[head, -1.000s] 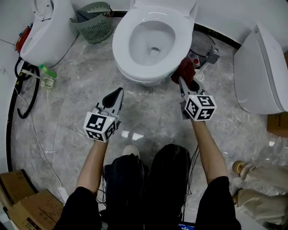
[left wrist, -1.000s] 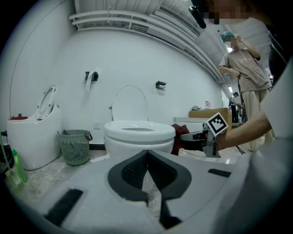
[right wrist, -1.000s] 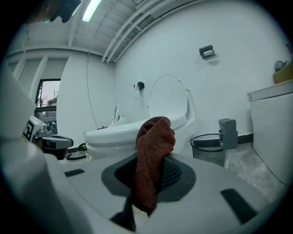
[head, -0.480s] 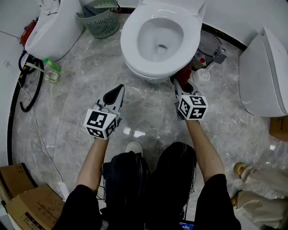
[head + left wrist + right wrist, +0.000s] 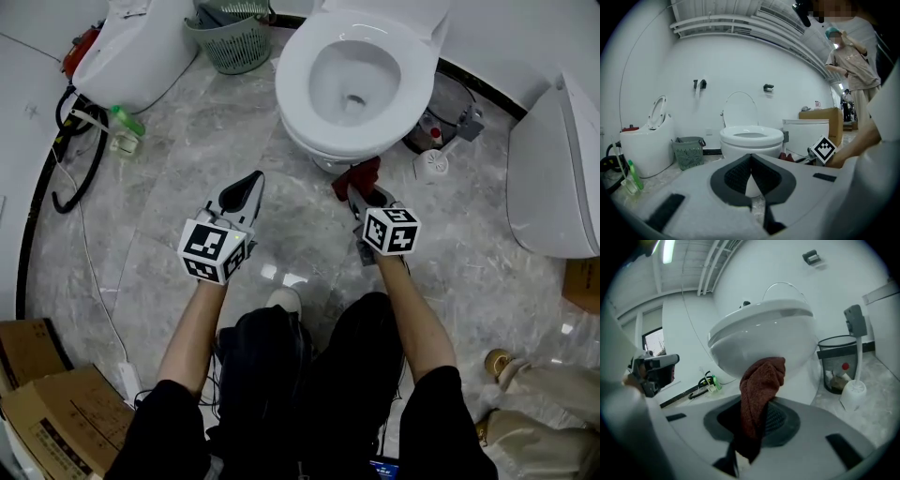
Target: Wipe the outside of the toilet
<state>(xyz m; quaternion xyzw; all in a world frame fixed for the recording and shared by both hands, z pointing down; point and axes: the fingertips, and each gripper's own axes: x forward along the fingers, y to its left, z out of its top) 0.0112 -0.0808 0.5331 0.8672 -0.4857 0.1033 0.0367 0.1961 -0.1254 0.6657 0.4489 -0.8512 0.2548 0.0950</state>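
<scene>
The toilet (image 5: 356, 80) stands at the far edge of the marble floor (image 5: 187, 169), seat down and lid raised. The right tool (image 5: 359, 194) points at the lower front of the bowl, its jaws clamped on a dark red cloth (image 5: 359, 176). In the right gripper view the cloth (image 5: 759, 390) rises from the jaws to the bowl's underside (image 5: 764, 333); whether it touches cannot be told. The left tool (image 5: 251, 180) hangs over bare floor left of the bowl and well apart from it, its jaws together with nothing between them (image 5: 751, 161). A green basket (image 5: 234, 37) sits at the far left beside a second white toilet (image 5: 131, 47). A white brush holder (image 5: 431, 167) stands just right of the bowl.
</scene>
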